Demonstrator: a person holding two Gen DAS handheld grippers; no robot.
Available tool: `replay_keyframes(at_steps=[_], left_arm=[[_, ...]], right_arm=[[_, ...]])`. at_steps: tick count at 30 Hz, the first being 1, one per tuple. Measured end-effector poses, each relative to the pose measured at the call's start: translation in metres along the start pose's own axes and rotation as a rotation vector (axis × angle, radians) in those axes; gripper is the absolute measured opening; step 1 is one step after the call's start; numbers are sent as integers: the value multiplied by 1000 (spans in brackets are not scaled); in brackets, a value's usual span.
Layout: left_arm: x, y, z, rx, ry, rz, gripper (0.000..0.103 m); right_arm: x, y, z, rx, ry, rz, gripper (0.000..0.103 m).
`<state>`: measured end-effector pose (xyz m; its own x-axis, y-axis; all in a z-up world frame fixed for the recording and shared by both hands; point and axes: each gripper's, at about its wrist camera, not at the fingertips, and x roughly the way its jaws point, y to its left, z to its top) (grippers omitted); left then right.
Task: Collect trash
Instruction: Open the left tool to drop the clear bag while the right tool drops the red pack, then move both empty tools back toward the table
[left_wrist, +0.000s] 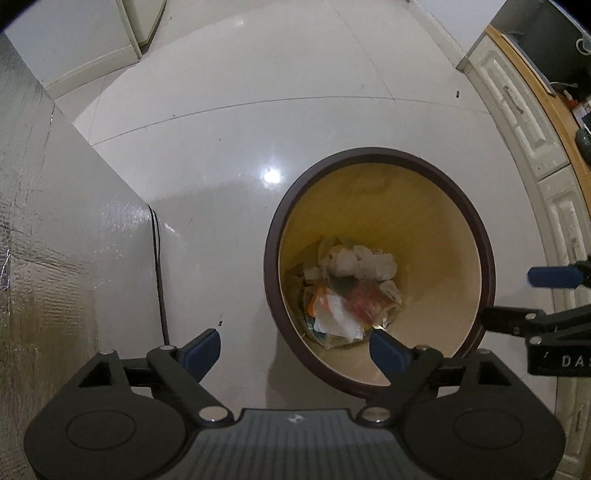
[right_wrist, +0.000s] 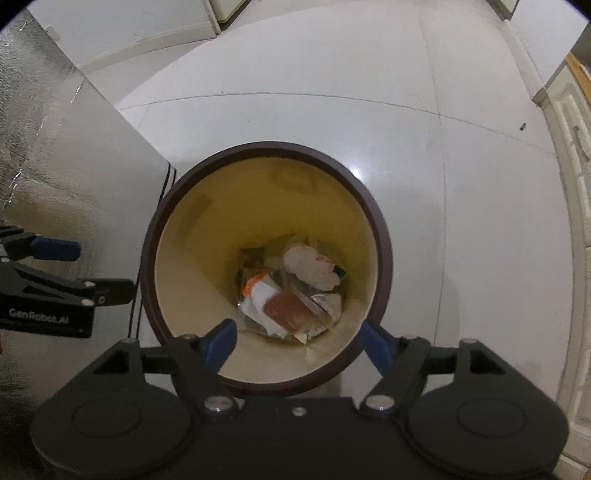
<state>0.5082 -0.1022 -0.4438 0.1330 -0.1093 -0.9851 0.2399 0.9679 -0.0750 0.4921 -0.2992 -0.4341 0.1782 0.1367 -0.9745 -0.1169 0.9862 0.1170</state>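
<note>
A round trash bin with a dark brown rim (left_wrist: 484, 236) (right_wrist: 147, 243) and yellow inside stands on the floor. Crumpled paper and wrappers (left_wrist: 351, 291) (right_wrist: 295, 291) lie at its bottom. My left gripper (left_wrist: 295, 350) is open and empty, above the bin's left side. My right gripper (right_wrist: 299, 347) is open and empty, right above the bin's near rim. The right gripper's fingers (left_wrist: 554, 275) show at the right edge of the left wrist view. The left gripper's fingers (right_wrist: 55, 249) show at the left edge of the right wrist view.
A silver foil-covered wall (left_wrist: 40, 229) (right_wrist: 55, 155) stands to the left with a black cable (left_wrist: 159, 266) running down beside it. White cabinet doors (left_wrist: 524, 122) under a wooden counter line the right side. The floor (left_wrist: 258, 122) is glossy white tile.
</note>
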Motion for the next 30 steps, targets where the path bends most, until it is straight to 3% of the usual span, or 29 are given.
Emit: replay_keyframes(at_steps=[9, 13, 30], left_arm=[[-6, 3, -7, -24, 29, 3, 103], [-11, 2, -9, -28, 34, 6, 103], [-76, -8, -21, -23, -60, 33, 103]], right_arm=[[-13, -6, -7, 25, -17, -14, 96], [-17, -10, -7, 62, -33, 12, 103], [-69, -11, -21, 144, -125, 22, 103]])
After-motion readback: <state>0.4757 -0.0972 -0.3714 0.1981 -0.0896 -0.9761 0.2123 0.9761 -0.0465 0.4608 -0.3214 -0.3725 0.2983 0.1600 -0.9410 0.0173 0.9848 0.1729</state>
